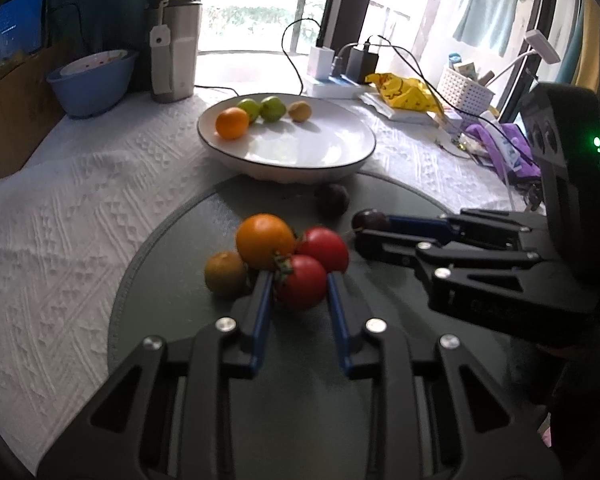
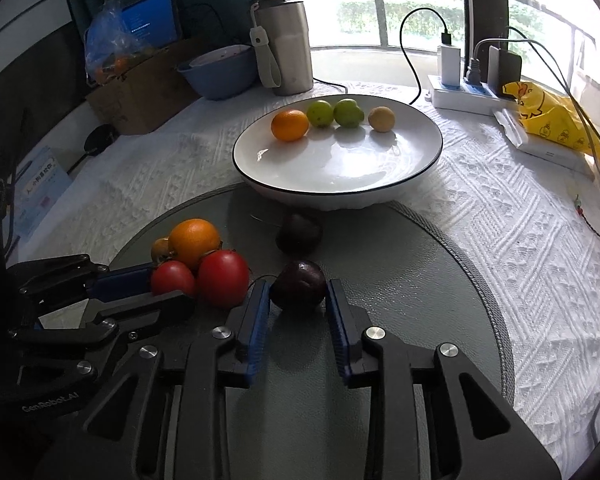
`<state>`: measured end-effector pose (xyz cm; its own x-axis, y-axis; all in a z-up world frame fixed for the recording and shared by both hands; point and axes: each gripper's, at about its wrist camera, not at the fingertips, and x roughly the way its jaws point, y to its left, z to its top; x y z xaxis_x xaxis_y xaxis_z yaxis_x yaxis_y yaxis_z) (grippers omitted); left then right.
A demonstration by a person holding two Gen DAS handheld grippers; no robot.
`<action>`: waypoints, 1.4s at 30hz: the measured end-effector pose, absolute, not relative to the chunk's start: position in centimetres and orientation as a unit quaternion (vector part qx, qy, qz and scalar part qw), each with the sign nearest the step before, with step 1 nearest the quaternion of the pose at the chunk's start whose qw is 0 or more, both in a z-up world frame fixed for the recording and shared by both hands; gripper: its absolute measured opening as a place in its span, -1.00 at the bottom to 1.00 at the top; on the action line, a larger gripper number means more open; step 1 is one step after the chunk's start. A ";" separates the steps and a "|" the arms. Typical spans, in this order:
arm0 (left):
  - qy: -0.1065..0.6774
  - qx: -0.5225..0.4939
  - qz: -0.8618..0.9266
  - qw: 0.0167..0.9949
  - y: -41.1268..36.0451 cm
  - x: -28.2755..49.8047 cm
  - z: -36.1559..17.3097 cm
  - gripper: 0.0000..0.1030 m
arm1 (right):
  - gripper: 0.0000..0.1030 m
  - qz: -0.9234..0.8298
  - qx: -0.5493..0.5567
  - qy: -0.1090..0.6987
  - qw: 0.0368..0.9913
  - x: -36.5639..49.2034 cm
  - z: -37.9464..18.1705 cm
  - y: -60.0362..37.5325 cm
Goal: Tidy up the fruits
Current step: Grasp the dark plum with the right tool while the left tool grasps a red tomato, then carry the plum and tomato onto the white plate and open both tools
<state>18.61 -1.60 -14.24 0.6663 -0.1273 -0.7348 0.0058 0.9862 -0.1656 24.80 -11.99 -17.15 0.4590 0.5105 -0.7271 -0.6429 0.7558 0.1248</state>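
- Right now, two hand-held grippers work side by side over a round grey-green mat [image 2: 400, 280] on a table covered with a white textured cloth [image 1: 60, 208].
- Left gripper [image 1: 300, 292]: its blue pads are pinched on a red tomato [image 1: 300, 286], one pad against each side. The tomato sits at the front of a tight cluster, touching a second red tomato [image 1: 326, 248] and an orange [image 1: 264, 240]; a small brownish fruit [image 1: 225, 272] lies just beside them.
- Right gripper [image 2: 298, 300]: its pads are pinched on a dark plum [image 2: 299, 285], which rests on the mat. A second dark plum [image 2: 299, 232] lies a little farther off, near the plate.
- Destination, as I judge it: a white plate [image 2: 340, 176] beyond the mat, already holding an orange fruit [image 2: 289, 125], two green fruits [image 2: 320, 113] and a yellowish one [image 2: 382, 119] along its far side.
- To do this step well: lift each fruit straight up first, so the tomato's neighbours do not roll, and keep the squeeze gentle, since ripe tomatoes and plums bruise easily.
- Pose: both grippers slope downward toward the mat, close together, each visible at the edge of the other's view.
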 end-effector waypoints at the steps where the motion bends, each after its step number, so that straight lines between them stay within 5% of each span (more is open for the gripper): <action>1: 0.406 -0.074 -0.037 0.910 -1.6 18.5 -14.1 -0.45 | -0.40 0.339 -0.084 0.392 0.851 24.7 -17.0 -12.1; 42: 0.329 -0.048 -0.062 0.941 -1.1 18.3 -6.9 -0.45 | -0.40 0.303 -0.077 0.299 0.901 22.6 -7.7 -14.3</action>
<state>18.35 -1.07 -6.90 0.7755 -0.1481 -0.6137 0.0854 0.9878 -0.1305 22.56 -14.28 -7.75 0.6366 0.5006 -0.5866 -0.5933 0.8039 0.0422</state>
